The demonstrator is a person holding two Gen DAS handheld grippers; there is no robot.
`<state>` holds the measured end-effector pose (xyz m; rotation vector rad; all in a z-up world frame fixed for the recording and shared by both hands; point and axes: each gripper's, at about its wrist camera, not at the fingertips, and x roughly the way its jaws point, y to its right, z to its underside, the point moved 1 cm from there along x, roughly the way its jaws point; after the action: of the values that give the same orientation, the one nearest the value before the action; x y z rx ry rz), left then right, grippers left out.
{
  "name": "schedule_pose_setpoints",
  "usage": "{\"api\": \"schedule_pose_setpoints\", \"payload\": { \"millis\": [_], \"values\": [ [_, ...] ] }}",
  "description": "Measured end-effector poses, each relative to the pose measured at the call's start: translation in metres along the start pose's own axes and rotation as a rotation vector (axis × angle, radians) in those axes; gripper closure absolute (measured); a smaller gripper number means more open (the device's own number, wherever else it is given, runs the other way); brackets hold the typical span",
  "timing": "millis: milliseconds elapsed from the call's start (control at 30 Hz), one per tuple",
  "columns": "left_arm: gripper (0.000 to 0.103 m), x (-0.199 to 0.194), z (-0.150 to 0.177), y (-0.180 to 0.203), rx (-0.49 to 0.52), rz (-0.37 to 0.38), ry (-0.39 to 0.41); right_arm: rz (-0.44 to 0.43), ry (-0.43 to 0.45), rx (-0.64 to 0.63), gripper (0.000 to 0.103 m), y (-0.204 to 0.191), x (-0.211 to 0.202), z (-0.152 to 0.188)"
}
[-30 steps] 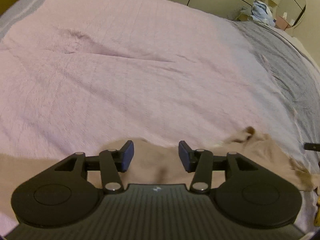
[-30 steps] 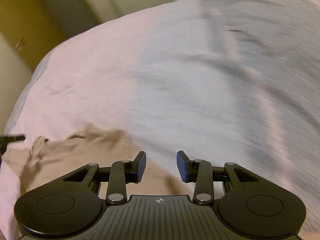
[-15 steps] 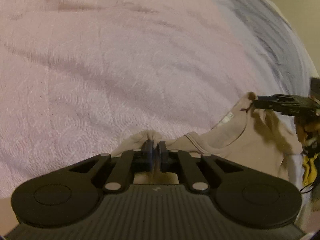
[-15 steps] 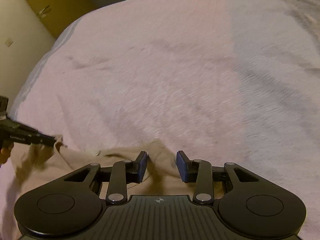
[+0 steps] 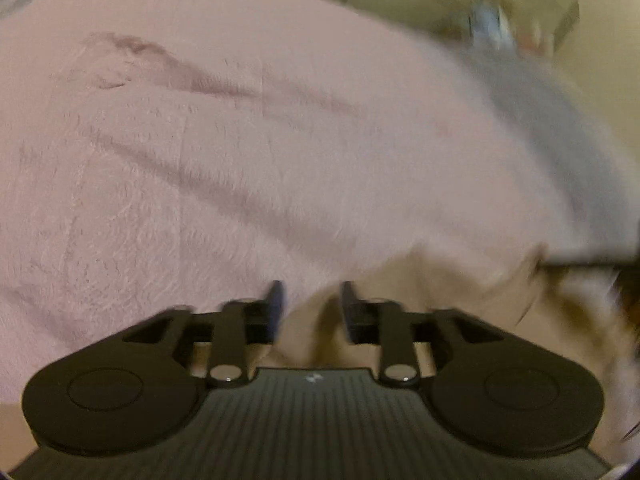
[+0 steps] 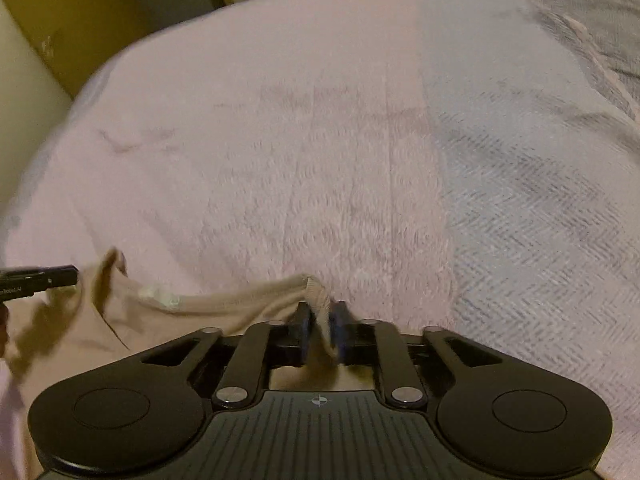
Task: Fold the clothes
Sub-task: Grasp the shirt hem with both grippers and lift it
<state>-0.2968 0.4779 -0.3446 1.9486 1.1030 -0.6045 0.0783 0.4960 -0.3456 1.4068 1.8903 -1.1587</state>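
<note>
Most of what could be seen was the pink blanket (image 6: 280, 160) spread over the bed, with a grey-blue woven cover (image 6: 540, 208) beginning at about two o'clock in the right wrist view. Across the near edge of it, from six round to nine o'clock, lay the beige garment (image 6: 224, 306), its neckline and white label facing up and its cloth still rumpled.

Smaller again were the tools. The right gripper (image 6: 320, 326) had a bunched shoulder of the garment between its pads, which pressed it, though the jaws were starting to spread. The left gripper (image 5: 310, 304) was blurred in its own view; its jaws stood apart and widening over the garment's edge, with no cloth pinched between them that I could see.

By my reckoning the step was laying the top flat before the first fold. Doing it well would mean easing both shoulders down at an even height, drawing them gently apart toward three and nine o'clock so the neckline lay straight, and letting go only once the cloth rested smooth, else the wrinkles would be folded in.
</note>
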Motion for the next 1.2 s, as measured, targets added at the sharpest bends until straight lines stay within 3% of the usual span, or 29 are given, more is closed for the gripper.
{"api": "schedule_pose_setpoints", "payload": {
  "millis": [33, 100, 233, 267, 367, 400, 433, 567, 633, 767, 800, 867, 900, 933, 1067, 1133, 1200],
  "values": [
    [0.062, -0.002, -0.004, 0.001, -0.003, 0.009, 0.007, -0.017, 0.025, 0.028, 0.062, 0.005, -0.008, 0.0],
    [0.062, -0.006, -0.012, 0.002, -0.002, 0.025, 0.017, -0.033, 0.06, 0.083, 0.053, 0.018, -0.02, -0.001],
    [0.063, 0.018, -0.016, 0.027, 0.167, 0.035, -0.1, -0.059, 0.038, 0.027, 0.052, 0.031, -0.027, -0.004],
    [0.067, 0.028, -0.014, 0.034, 0.216, 0.032, -0.132, -0.068, 0.021, 0.001, 0.052, 0.029, -0.024, -0.004],
    [0.103, 0.047, -0.004, 0.053, 0.341, -0.01, -0.143, -0.083, -0.016, -0.055, 0.054, 0.021, -0.004, -0.003],
    [0.103, 0.047, -0.003, 0.055, 0.349, -0.022, -0.119, -0.088, -0.028, -0.074, 0.085, 0.018, 0.002, -0.002],
    [0.103, 0.047, -0.003, 0.057, 0.356, -0.035, -0.095, -0.093, -0.025, -0.077, 0.103, 0.016, 0.006, -0.002],
    [0.103, 0.035, -0.007, 0.057, 0.369, -0.072, 0.026, -0.069, 0.084, -0.069, 0.103, 0.019, -0.004, 0.0],
    [0.103, 0.044, -0.006, 0.055, 0.376, -0.111, 0.001, -0.053, 0.13, -0.035, 0.103, 0.024, -0.01, 0.0],
    [0.095, 0.062, 0.003, 0.055, 0.361, -0.19, -0.057, -0.011, -0.022, 0.033, 0.103, 0.029, 0.022, 0.006],
    [0.09, 0.059, 0.0, 0.055, 0.334, -0.201, -0.049, -0.013, -0.019, 0.052, 0.101, 0.029, 0.018, 0.005],
    [0.085, 0.045, -0.008, 0.053, 0.279, -0.224, -0.003, -0.016, 0.002, 0.101, 0.073, 0.032, 0.005, 0.002],
    [0.079, 0.033, -0.012, 0.05, 0.244, -0.234, 0.028, -0.026, 0.031, 0.124, 0.051, 0.035, -0.008, 0.003],
    [0.075, 0.018, -0.015, 0.044, 0.19, -0.227, 0.05, -0.037, 0.06, 0.147, 0.042, 0.039, -0.021, 0.004],
    [0.073, -0.056, -0.003, 0.018, -0.033, -0.114, 0.1, -0.078, 0.108, 0.189, 0.042, 0.048, -0.084, 0.028],
    [0.073, -0.098, 0.027, 0.008, -0.114, -0.058, 0.07, -0.091, 0.109, 0.197, 0.042, 0.049, -0.118, 0.05],
    [0.071, -0.136, 0.071, 0.001, -0.154, -0.061, 0.014, -0.085, 0.079, 0.211, 0.042, 0.048, -0.149, 0.084]
  ]
}}
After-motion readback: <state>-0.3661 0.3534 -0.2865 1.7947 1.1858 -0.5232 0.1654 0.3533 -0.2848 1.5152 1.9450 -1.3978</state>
